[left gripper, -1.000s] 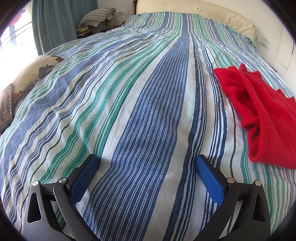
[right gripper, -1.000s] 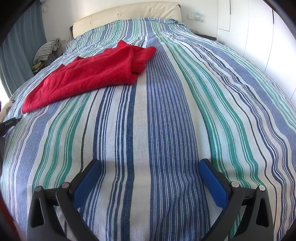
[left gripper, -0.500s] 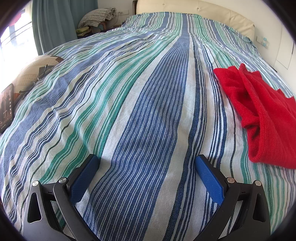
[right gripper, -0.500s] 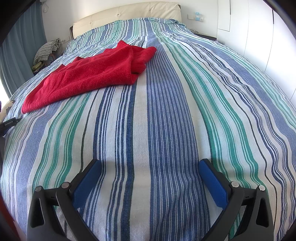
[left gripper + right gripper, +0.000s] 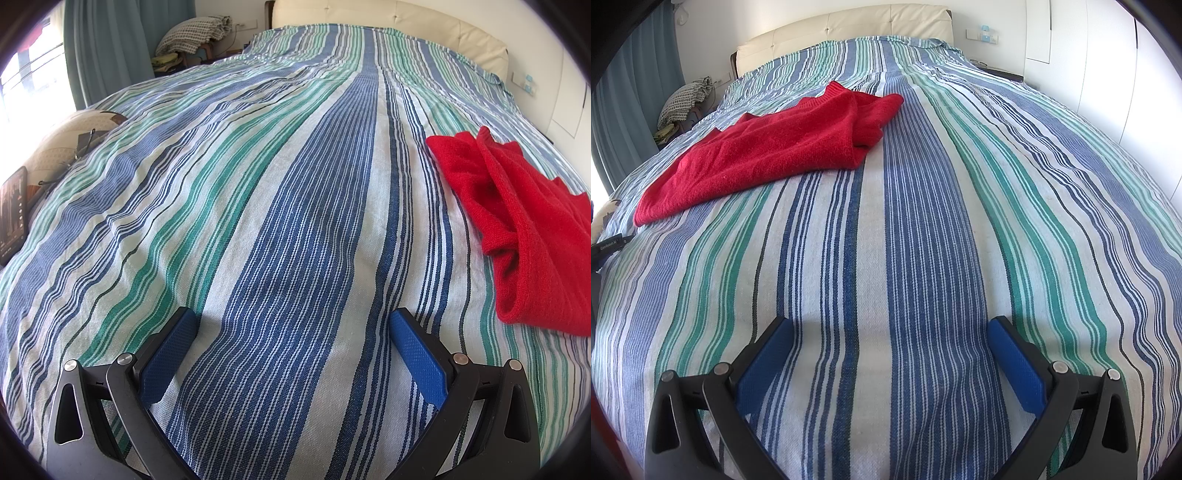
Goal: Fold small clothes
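Nearest in the left wrist view, the left gripper (image 5: 291, 325) has its jaws spread wide with nothing between them but striped bedspread (image 5: 288, 229); the blue pads (image 5: 168, 356) sit low over the cloth, though whether they touch it cannot be told. The right gripper (image 5: 892, 332) is the same: jaws fully apart, empty, low over the bedspread (image 5: 923, 240), blue pads (image 5: 1015, 363) showing on either side.

Further out lies the red garment (image 5: 764, 155), a knitted piece, partly folded over on itself and flat on the bedspread. From the right gripper it sits ahead and to the left of the jaws, well apart from them. Its long axis runs on a diagonal: the nearer end is a narrow red corner out to the left, and the far end, bunched and doubled over, points away toward the headboard and lies almost in line with the gap between the jaws. From the left gripper the same red garment (image 5: 517, 229) lies ahead and to the right of the jaws, its near folded edge beyond the right pad and clear of it, its length running away and inward.

Beyond it are the cream headboard (image 5: 849, 26), a teal curtain (image 5: 107, 48) to the left, and a pile of checked fabric (image 5: 195, 35) beside the bed.
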The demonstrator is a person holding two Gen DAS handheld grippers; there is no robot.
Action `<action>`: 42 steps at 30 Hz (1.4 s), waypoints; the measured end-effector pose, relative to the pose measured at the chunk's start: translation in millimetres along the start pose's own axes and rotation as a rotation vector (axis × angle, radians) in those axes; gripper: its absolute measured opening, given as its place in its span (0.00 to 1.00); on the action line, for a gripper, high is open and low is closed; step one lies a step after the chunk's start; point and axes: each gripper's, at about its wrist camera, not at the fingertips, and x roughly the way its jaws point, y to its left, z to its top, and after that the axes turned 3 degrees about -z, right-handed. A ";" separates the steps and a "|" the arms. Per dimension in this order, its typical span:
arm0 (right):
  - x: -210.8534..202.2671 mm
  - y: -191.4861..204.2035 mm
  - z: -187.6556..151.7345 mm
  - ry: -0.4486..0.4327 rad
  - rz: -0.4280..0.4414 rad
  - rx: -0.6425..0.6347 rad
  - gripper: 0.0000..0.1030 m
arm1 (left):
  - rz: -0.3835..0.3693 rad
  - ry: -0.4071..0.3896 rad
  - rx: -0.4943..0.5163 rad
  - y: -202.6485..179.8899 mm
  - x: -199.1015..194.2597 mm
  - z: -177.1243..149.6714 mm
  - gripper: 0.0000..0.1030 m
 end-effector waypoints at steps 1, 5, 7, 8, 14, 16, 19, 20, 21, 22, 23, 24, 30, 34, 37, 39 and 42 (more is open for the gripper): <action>0.0 0.0 0.1 0.000 0.000 0.000 1.00 | 0.000 0.000 0.000 0.1 0.0 0.0 1.00; 0.2 0.1 -0.1 0.000 0.000 0.000 1.00 | 0.000 0.000 0.000 0.5 0.0 -0.1 1.00; 0.1 0.7 1.4 0.008 -0.005 -0.001 1.00 | 0.000 0.000 0.000 0.6 -0.1 -0.1 1.00; -0.5 2.0 4.5 0.030 -0.010 -0.006 1.00 | 0.000 0.000 0.000 0.1 0.0 0.0 1.00; -23.6 -23.9 78.9 -0.006 0.193 0.113 0.99 | 0.000 0.000 0.000 0.6 -0.1 -0.1 1.00; -27.1 -36.1 125.8 -0.059 0.245 0.148 0.99 | 0.000 0.000 0.000 0.4 -0.1 -0.1 1.00; 4.5 -45.3 191.2 -0.022 0.320 0.188 0.99 | 0.000 0.000 0.000 0.8 -0.2 -0.1 1.00; 26.6 -46.1 206.5 0.031 0.347 0.203 0.99 | 0.000 0.000 0.000 0.6 -0.1 -0.1 1.00; 49.4 -46.6 216.1 0.088 0.363 0.220 0.99 | 0.000 0.000 0.000 0.6 -0.1 -0.1 1.00; 72.0 -47.0 221.4 0.141 0.366 0.244 0.99 | 0.000 0.000 0.000 0.4 -0.1 -0.1 1.00; 97.3 -47.3 224.7 0.190 0.370 0.279 0.98 | 0.000 0.000 0.000 0.4 -0.1 -0.1 1.00; 109.8 -47.3 224.5 0.207 0.369 0.300 0.97 | 0.000 0.000 0.000 0.6 -0.1 -0.1 1.00; 160.2 -24.3 210.7 0.258 0.398 0.356 0.70 | 0.000 0.000 0.000 0.8 0.0 0.0 1.00; 160.8 -12.2 210.8 0.281 0.362 0.342 0.12 | 0.000 0.000 0.000 0.9 0.0 -0.1 1.00; 132.9 14.0 230.4 0.213 0.272 0.226 0.12 | 0.000 0.000 0.000 0.8 0.0 0.0 1.00; 108.2 43.8 248.4 0.165 0.288 0.152 0.12 | 0.000 0.000 0.000 0.5 0.0 0.0 1.00; 80.2 102.3 273.1 0.138 0.370 0.090 0.12 | 0.000 0.000 0.000 0.5 0.0 0.0 1.00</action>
